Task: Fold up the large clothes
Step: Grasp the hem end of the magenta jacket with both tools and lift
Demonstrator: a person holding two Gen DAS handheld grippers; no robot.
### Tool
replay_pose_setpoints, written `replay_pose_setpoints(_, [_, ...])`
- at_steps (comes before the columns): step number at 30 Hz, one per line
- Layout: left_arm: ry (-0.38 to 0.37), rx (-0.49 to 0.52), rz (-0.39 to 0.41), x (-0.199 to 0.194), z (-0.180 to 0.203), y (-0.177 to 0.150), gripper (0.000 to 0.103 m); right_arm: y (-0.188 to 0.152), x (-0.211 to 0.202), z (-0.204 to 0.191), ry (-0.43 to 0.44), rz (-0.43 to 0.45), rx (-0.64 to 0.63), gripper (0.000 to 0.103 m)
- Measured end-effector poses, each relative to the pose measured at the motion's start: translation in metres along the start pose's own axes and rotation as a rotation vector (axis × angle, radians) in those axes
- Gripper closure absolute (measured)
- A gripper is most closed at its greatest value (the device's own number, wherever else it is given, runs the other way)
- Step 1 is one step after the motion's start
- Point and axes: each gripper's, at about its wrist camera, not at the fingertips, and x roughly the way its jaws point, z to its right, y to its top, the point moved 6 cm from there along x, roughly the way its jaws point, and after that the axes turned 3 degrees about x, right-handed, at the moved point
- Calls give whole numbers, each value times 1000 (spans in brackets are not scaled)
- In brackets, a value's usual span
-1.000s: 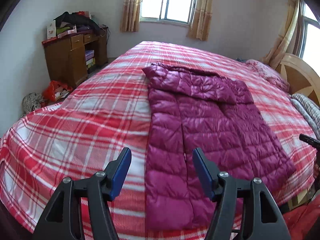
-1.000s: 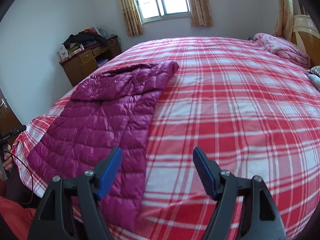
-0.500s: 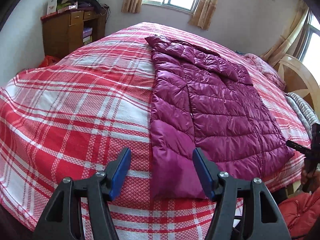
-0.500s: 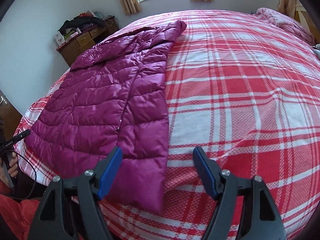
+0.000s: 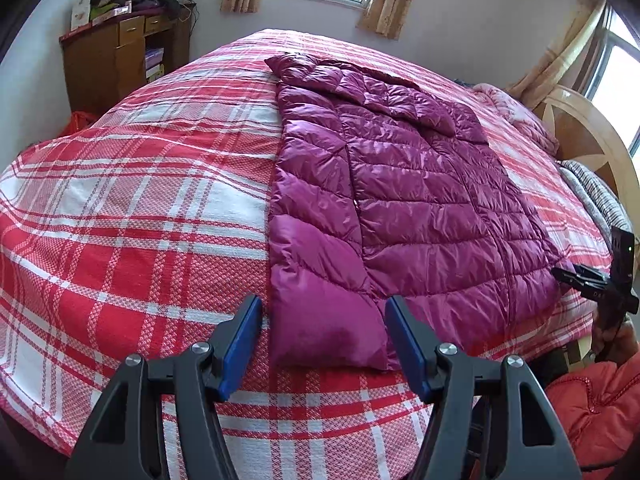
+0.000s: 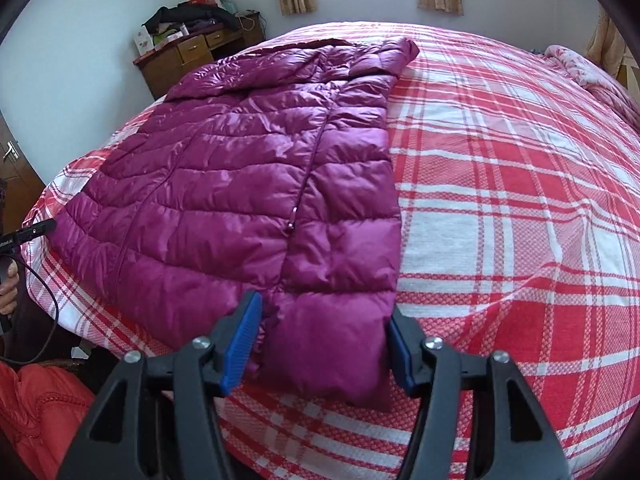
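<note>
both tools wide: left tool [image 5: 323, 338], right tool [image 6: 324, 336] straddle jacket [image 5: 400, 200] hem corners; bite deep, slippery shell.

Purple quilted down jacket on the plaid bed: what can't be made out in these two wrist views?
- Purple quilted down jacket: sleeves unseen in both views, presumably folded under.
- Hem at the right gripper: its jaws straddle it; contact unclear.
- Left gripper: height above the red plaid bedspread unclear.

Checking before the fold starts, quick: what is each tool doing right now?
Left tool: open, holding nothing, at the purple jacket's hem.
Right tool: open, holding nothing, at the hem.
</note>
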Motion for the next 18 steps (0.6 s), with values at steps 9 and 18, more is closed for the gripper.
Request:
replay_pose_setpoints(9, [-58,9,-50,15,22,-1,91,-2,-2,-7,79,2,31,88])
replay_pose_setpoints(18, [-166,-47,43,-16,23,14,97,25,-48,-7,287,124,155,91])
